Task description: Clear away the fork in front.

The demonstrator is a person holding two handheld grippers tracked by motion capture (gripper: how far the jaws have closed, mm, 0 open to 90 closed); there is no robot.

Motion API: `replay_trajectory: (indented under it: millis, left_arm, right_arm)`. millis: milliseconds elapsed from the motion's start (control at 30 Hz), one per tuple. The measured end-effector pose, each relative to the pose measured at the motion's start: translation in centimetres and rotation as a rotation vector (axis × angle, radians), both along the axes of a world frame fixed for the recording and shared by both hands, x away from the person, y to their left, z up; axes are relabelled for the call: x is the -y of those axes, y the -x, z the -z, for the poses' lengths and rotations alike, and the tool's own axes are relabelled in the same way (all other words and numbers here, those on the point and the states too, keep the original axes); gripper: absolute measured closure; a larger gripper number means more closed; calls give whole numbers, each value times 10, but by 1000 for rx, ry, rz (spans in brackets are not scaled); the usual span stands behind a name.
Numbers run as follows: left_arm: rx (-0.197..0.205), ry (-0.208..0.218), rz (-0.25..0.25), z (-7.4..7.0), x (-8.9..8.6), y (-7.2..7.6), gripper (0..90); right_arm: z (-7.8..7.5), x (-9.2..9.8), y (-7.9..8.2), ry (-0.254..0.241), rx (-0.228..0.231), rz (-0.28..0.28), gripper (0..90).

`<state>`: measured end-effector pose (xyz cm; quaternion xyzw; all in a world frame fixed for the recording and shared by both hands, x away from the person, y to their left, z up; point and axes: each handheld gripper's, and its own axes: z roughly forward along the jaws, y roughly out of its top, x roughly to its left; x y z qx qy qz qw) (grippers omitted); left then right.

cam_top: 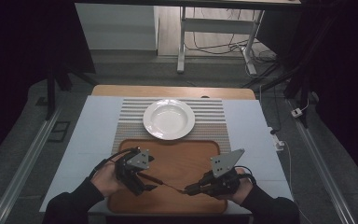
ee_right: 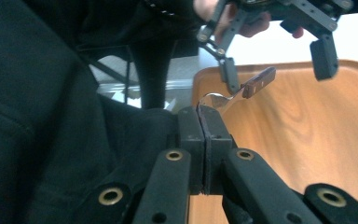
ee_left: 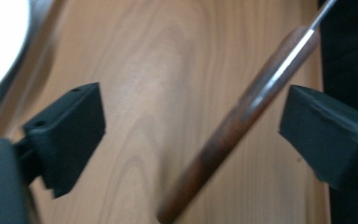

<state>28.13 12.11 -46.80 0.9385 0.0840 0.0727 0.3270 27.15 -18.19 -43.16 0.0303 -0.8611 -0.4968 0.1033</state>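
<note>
A piece of cutlery (cam_top: 168, 185) with a dark wooden handle (ee_left: 242, 126) and a metal stem hangs just above the wooden tray (cam_top: 177, 158). My right gripper (ee_right: 203, 140) is shut on its metal end, with the handle (ee_right: 258, 83) pointing away from it. In the high view the right gripper (cam_top: 189, 190) is at the tray's front right. My left gripper (cam_top: 147, 182) is at the front left, facing it. The left gripper (ee_left: 193, 126) stands open with the handle between its jaws, nearer one jaw, and neither pad touches it.
A white empty plate (cam_top: 168, 119) sits on a striped placemat (cam_top: 130, 116) behind the tray. The table (cam_top: 88, 140) is pale, with its wooden far edge beyond the mat. The person's dark sleeves come in at the front edge. Desk legs and cables stand on the floor behind.
</note>
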Motion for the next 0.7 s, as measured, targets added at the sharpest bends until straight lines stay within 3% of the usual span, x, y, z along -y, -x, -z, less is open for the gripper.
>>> replay_trajectory:
  millis: [233,333,400,700]
  left_arm:
    - [17,-35,96,3,6,9,236]
    - [-1,-37,135,5,7,11,300]
    - [-22,-36,164,5,7,12,375]
    - [-28,-31,274,5,6,15,707]
  right_arm:
    - [2,-4,4,19,3,-67,894]
    - [3,-5,5,24,-3,-81,894]
    - [3,-6,6,29,-5,-86,894]
    - [4,-6,5,37,-9,-88,891]
